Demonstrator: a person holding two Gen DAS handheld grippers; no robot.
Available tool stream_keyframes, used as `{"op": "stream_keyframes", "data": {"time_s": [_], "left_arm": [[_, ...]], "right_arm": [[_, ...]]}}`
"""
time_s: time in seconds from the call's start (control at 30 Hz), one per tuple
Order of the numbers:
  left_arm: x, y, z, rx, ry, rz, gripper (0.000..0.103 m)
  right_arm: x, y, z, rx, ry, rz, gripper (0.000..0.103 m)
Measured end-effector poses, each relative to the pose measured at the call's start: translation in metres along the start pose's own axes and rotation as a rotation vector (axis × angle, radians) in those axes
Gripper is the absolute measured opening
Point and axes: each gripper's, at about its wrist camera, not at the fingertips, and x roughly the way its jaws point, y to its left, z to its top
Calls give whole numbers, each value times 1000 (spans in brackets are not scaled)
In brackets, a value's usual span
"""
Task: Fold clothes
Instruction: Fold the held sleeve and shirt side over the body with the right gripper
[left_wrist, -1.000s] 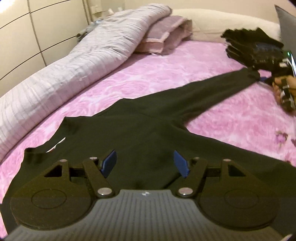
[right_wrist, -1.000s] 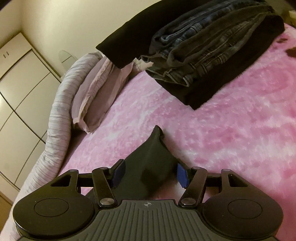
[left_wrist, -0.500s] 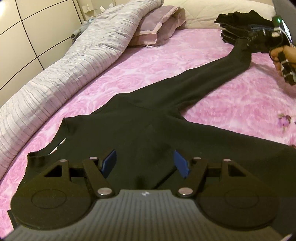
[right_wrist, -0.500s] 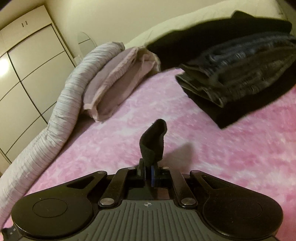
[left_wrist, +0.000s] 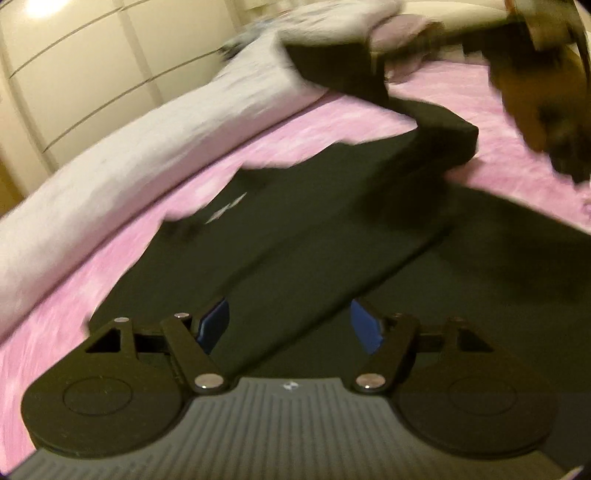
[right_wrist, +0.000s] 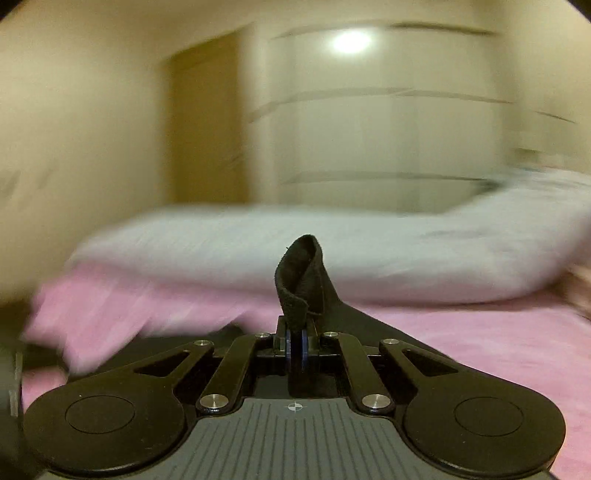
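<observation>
On the pink bedspread (left_wrist: 140, 236) a black long-sleeved top (left_wrist: 303, 236) lies spread flat, and one sleeve (left_wrist: 436, 136) is lifted off the bed and doubled back over the body of the garment. The cuff (right_wrist: 301, 280) of that sleeve is pinched between the two fingers of the right gripper (right_wrist: 295, 347), whose blue pads are pressed together on the cloth with a loop of it sticking up past them. The left gripper (left_wrist: 288, 325) hangs over the lower part of the top with its jaws opening; dark fabric lies under the gap, but the pads do not press on it.

The likely trouble is that nothing pins the body while the sleeve is carried across. The pull could drag the shoulder along, bunch the top and leave a crooked fold. The pinch is also only on the cuff's edge, so a quick swing could tug it free.

The left wrist view shows the whole garment, the fold line at the shoulder, and a rolled grey duvet (left_wrist: 155, 147) along the far side of the bed. The right wrist view shows the pinch up close, which the other view blurs, plus a pale wardrobe (right_wrist: 369, 122) beyond the duvet.
</observation>
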Motion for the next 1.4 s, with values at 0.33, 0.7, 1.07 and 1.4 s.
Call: {"op": "stream_keyframes", "data": {"time_s": [0.33, 0.7, 1.07, 1.4], "left_arm": [[-26, 65, -75, -127, 34, 57, 70], [-51, 88, -104, -106, 31, 152, 73], [-49, 105, -108, -158, 41, 140, 74], [-5, 94, -70, -125, 20, 99, 74]], "right_arm": [[93, 78, -61, -123, 317, 25, 4], [121, 141, 15, 98, 21, 203, 4], [123, 179, -21, -91, 226, 282, 53], [27, 33, -58, -60, 243, -278, 56]]}}
